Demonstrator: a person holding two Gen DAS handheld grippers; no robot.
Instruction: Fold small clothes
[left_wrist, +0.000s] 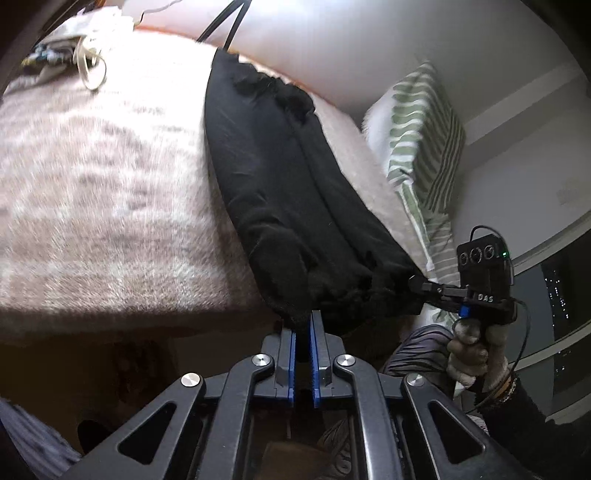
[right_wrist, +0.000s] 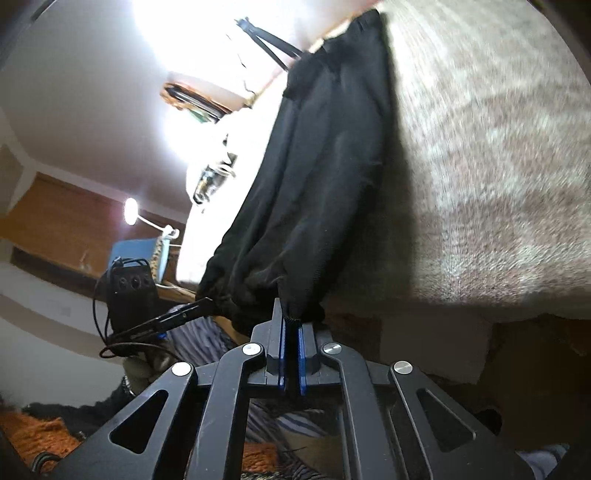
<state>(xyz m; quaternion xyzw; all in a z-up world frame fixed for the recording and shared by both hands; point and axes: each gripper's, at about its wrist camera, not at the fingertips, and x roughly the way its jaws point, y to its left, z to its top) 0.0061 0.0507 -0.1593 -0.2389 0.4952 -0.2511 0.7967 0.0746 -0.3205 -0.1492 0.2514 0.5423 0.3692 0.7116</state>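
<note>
Closest to me, my left gripper is pinched tight on the near hem of the black garment, blue pads almost meeting with cloth squeezed between them. Left of that grip, the fuzzy pink blanket spreads out, and the garment runs from my jaws up across it in a long strip, its far end lying near the blanket's back edge. Further right, my right gripper has clamped on the hem's other corner, a gloved hand around its handle. Behind it leans a green-striped pillow.
</note>
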